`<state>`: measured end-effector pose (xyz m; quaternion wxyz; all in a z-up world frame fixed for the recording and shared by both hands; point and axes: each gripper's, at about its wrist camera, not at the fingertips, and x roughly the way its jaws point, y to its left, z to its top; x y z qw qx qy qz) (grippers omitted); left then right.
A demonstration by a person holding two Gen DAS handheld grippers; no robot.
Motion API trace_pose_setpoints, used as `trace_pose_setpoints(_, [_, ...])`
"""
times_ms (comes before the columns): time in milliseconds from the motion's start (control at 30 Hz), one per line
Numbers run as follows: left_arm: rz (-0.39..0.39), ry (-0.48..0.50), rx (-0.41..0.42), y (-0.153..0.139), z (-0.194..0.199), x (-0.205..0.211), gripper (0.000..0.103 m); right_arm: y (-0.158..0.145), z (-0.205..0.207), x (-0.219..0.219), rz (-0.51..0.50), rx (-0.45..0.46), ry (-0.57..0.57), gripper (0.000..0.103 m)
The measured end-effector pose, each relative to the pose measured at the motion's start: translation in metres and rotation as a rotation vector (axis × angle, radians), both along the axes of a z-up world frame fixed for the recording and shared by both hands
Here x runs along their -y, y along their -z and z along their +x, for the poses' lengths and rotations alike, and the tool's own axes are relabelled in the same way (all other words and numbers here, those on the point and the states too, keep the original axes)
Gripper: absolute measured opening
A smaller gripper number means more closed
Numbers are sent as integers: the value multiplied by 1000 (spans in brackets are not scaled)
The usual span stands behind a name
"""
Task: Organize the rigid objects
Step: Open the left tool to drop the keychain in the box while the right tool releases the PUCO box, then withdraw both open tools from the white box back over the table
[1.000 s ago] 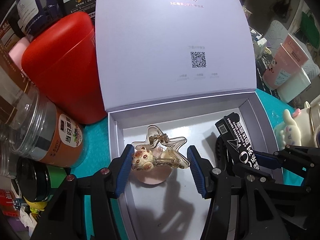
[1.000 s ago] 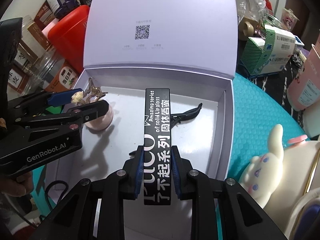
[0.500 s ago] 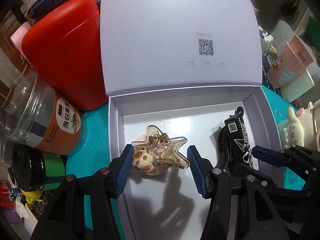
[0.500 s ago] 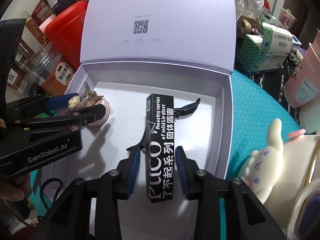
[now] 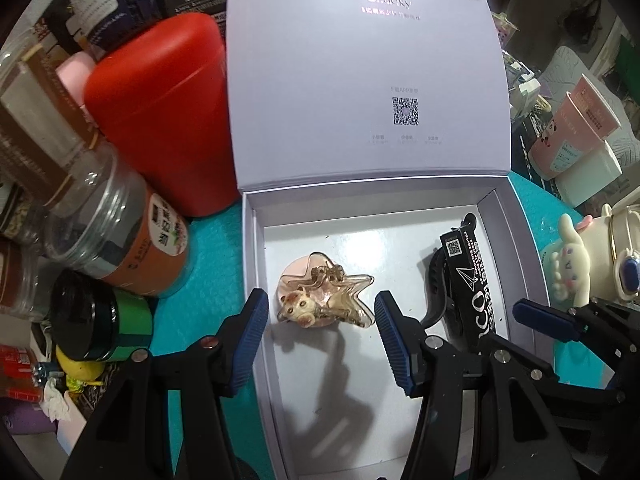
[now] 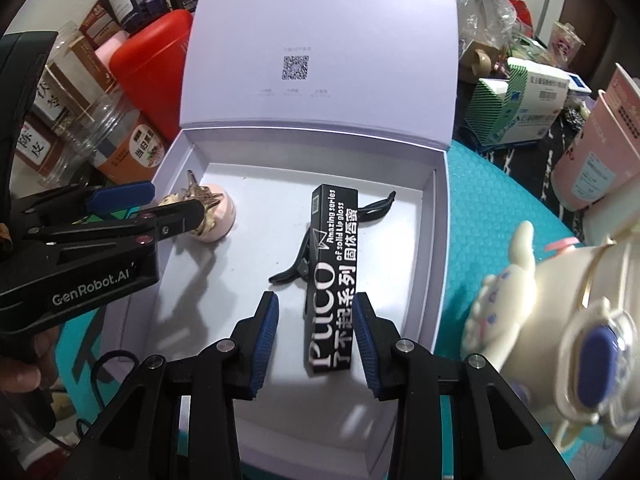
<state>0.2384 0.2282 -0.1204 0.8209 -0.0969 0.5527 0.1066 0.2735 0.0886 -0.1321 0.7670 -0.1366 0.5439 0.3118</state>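
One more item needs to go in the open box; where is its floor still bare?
The white box has bare floor between the star hair clip and the black lip gloss carton, plus the whole near end. A black hair clip crowds the carton's far side. Jars and a red container pack the left outside.

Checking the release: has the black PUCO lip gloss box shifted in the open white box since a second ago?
Yes. The lip gloss box now lies free, its near end further from the white box's front edge; the right gripper's jaws have just been opening.

— Where do they look from?
— Each rides a gripper, peering steeply down along its fingers, close over the open box.
— Shared ground?
— The box floor — both see it.
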Motion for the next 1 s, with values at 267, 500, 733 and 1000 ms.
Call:
trace_pose_setpoints(267, [4, -12, 23, -24, -18, 3, 55, -21, -11, 12, 16, 14, 11, 38])
trace_pose_setpoints(500, [12, -14, 59, -49, -27, 10, 55, -44, -23, 25, 37, 42, 15, 38])
trace_pose_setpoints(733, [30, -16, 103, -80, -41, 22, 55, -67, -40, 39, 63, 75, 20, 38])
trace_pose_setpoints(1000, [25, -27, 133, -109, -68, 36, 55, -93, -67, 60, 88, 117, 22, 38])
